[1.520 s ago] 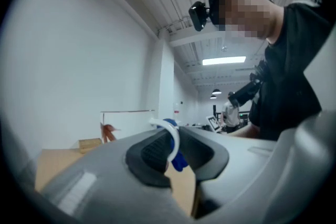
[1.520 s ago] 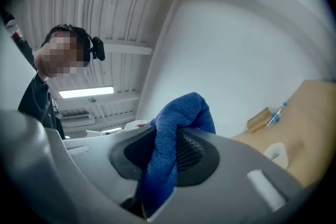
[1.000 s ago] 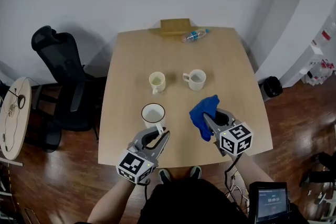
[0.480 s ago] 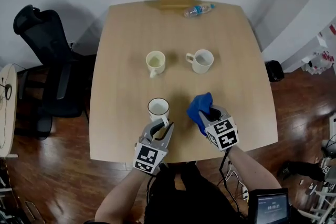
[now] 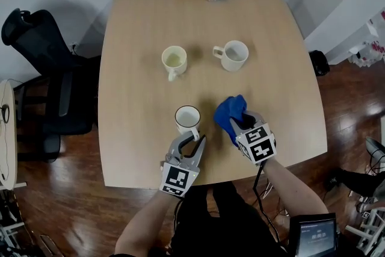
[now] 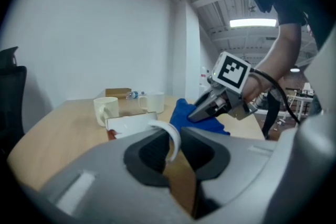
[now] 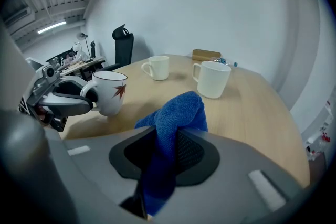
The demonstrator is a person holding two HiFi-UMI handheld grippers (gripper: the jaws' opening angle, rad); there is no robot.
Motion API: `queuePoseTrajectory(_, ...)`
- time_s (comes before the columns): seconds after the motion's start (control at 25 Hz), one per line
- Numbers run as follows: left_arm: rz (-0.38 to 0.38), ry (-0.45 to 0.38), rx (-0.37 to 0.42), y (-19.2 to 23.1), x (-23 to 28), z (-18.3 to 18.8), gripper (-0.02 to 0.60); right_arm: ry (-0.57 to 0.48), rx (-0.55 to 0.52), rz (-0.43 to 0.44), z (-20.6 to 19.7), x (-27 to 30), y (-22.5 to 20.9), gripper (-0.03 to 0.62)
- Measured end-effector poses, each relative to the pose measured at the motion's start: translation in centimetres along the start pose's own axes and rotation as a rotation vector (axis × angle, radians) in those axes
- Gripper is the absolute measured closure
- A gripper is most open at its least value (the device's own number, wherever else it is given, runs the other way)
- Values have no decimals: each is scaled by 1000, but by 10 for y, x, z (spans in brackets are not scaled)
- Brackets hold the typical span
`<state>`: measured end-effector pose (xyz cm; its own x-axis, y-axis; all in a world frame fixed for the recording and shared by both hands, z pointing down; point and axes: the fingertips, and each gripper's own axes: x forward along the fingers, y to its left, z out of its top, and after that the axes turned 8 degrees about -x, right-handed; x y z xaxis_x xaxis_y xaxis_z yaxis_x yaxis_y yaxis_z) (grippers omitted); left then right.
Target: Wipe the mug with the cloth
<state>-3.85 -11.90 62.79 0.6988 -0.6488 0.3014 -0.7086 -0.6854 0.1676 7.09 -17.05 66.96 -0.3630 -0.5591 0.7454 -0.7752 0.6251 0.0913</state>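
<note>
I lowered the mug (image 5: 187,118) onto the near counter (image 5: 138,69), the left gripper (image 5: 192,142) easing its jaws open yet pinching the handle, the right gripper (image 5: 242,123) jaws clamping the cloth (image 5: 229,112) alongside, so wiping could begin.

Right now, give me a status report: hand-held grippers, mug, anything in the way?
Left hand-held gripper on mug handle, jaws just eased wider. Right hand-held gripper shut on cloth. Mug upright on table, cloth beside it, apart. Nothing between them.
</note>
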Motion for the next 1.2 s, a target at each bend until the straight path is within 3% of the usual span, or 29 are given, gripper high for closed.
queuePoseTrajectory(0.44,10,5,159,-13,-11,-28,506,1,38,3,-7,1,0,499)
queuePoseTrajectory(0.68,14,17,119,-9,-24,-35,457,-26,44,-4,-4,-2,0,494)
queuePoseTrajectory(0.84,19,66,67,-2,-34,-49,401,-11,25,-18,-8,-2,0,470)
queuePoseTrajectory(0.96,43,97,37,5,-46,-57,395,3,21,-19,-10,-3,0,442)
queuePoseTrajectory(1.2,123,74,-72,21,-93,-46,394,-66,130,-79,-7,-48,-7,418)
